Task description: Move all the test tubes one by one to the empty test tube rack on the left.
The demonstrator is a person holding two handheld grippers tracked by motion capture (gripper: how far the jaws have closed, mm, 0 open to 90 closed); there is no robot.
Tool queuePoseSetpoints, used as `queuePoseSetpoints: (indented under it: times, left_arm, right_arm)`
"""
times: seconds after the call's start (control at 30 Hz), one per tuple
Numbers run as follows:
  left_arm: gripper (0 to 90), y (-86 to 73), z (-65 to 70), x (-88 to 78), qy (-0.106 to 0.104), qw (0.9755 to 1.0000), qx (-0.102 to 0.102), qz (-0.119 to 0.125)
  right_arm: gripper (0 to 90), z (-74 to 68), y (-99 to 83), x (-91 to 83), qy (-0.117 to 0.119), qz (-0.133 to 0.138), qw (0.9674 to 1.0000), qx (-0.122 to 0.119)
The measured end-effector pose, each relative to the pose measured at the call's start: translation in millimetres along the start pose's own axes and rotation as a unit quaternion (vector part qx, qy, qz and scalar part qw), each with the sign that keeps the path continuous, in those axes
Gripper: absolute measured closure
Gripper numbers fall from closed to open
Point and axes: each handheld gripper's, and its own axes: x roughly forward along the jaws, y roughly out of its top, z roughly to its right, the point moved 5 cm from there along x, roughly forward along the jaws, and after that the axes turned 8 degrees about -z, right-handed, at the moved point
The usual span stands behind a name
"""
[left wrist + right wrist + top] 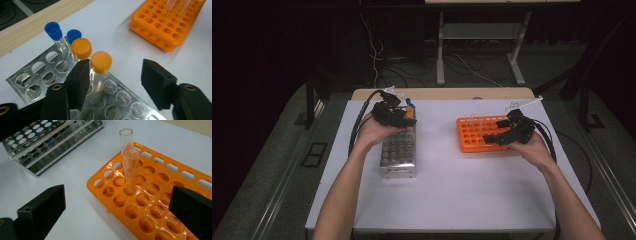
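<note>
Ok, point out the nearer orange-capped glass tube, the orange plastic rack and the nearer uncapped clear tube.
nearer orange-capped glass tube [101,62], left gripper view, cap.
orange plastic rack [146,225], right gripper view, top plate.
nearer uncapped clear tube [131,171], right gripper view, wall.

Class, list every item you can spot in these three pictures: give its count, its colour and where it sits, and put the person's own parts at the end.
Metal rack: one, silver, left on the table.
Capped tubes: four, two with blue caps, two with orange caps, upright at one end of the metal rack.
Orange rack: one, right on the table.
Open tubes: two, clear, uncapped, standing in the orange rack.
Table: one, white top with a wooden far edge.
Left gripper: black, jaws open beside an orange-capped tube, over the metal rack.
Right gripper: black, open, over the orange rack.
</note>
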Motion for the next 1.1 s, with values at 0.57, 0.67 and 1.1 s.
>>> queuePoseSetpoints:
  times: [0.57,0.67,1.1]
  left_arm:
    - [0.0,-20.5,31.9,-31.0,-0.019,0.9995,-0.012,0.024]
    - [0.0,-26.1,38.5,-34.5,-0.021,0.9992,-0.010,0.033]
    - [0.0,-45.0,59.1,-39.0,-0.038,0.9978,0.000,0.054]
  right_arm:
    - [26.9,13.2,1.6,35.3,-0.025,-0.012,0.9996,0.000]
    - [35.9,14.2,2.6,37.4,-0.032,-0.008,0.9995,-0.003]
    - [72.9,10.3,3.8,45.3,-0.052,-0.008,0.9980,-0.035]
